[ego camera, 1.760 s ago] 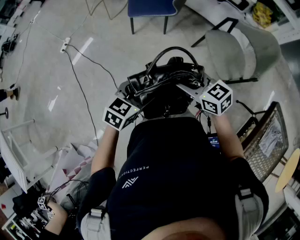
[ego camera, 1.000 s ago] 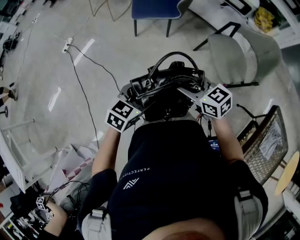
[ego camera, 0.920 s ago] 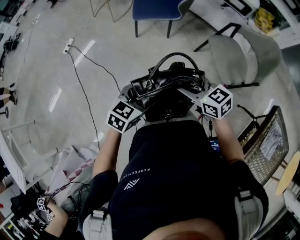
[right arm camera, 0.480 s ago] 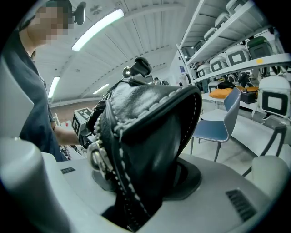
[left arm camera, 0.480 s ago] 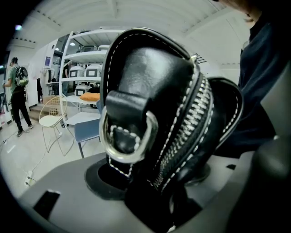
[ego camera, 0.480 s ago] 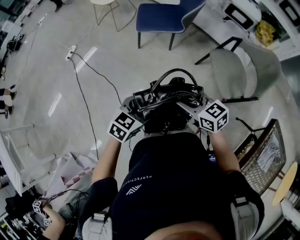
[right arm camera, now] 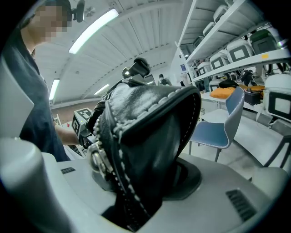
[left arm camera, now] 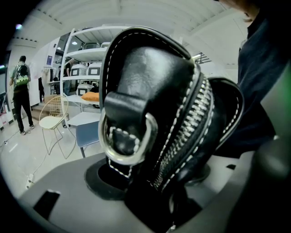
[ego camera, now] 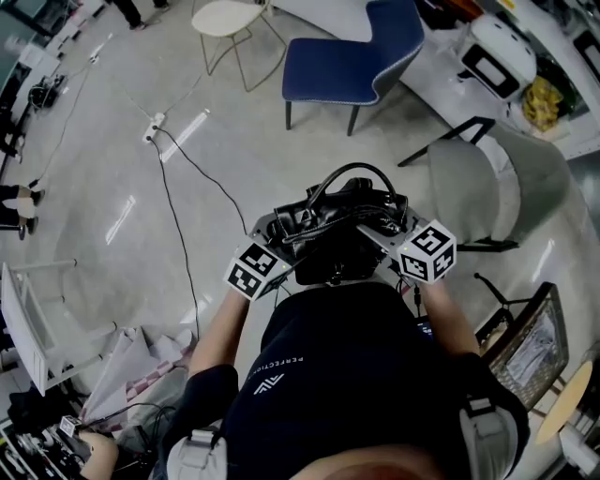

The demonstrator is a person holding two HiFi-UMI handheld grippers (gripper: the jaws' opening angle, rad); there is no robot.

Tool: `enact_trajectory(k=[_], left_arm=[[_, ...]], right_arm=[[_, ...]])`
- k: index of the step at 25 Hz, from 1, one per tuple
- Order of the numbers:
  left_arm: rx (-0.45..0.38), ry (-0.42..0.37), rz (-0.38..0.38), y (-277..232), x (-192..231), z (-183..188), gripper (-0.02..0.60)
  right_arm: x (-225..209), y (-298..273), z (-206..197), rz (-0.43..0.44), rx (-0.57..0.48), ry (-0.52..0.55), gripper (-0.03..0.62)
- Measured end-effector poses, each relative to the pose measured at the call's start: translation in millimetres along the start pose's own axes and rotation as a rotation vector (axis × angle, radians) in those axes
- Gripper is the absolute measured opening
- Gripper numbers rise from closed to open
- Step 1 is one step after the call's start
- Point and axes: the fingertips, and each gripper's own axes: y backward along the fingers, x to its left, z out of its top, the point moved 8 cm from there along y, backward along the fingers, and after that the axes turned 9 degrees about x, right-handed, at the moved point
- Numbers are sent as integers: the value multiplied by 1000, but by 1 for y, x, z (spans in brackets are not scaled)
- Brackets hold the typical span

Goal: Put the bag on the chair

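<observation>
A black leather bag point(ego camera: 337, 230) with a looped handle hangs in front of the person's chest, held from both ends. My left gripper point(ego camera: 278, 228) is shut on its left end, where a metal ring and zipper of the bag point(left arm camera: 159, 113) fill the left gripper view. My right gripper point(ego camera: 382, 228) is shut on the other end of the bag point(right arm camera: 145, 136). A blue chair point(ego camera: 342, 66) stands ahead on the floor, its seat bare; the same blue chair point(right arm camera: 223, 127) shows beyond the bag in the right gripper view.
A grey chair point(ego camera: 478, 183) stands to the right of the bag and a white wire chair point(ego camera: 230, 19) at the far left. A black cable point(ego camera: 178, 216) runs across the floor. Shelving point(right arm camera: 236, 50) with white machines lines the room. A wicker basket point(ego camera: 530, 342) is at lower right.
The person has moved toward the blue chair, which now shows fully and lower in the head view. Both grippers keep hold of the bag in the same pose.
</observation>
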Motion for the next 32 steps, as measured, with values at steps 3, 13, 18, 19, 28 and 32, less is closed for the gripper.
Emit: enact_trajectory(k=[3,13,18,19,28,32], left_arm=[[1,10,11,-12,16,18,322],[12,33,57,-49,58,68,322],[15,48,70,-59,73,83,322],[17,49,70,-60,75,85,322],[21,45,79,-68,107,97,322],[24,35,55,-78,126,103,322]], right_arm=[[-26,-2,15,9,5,6,210],[-101,-8,51,58,6,27,210],[-124,-13,67,72,12,50,210],[-127,-13,68,75,13,51,210],[-150,-30,90,72,12,60,210],[-164,-40,96,56,15,40,210]])
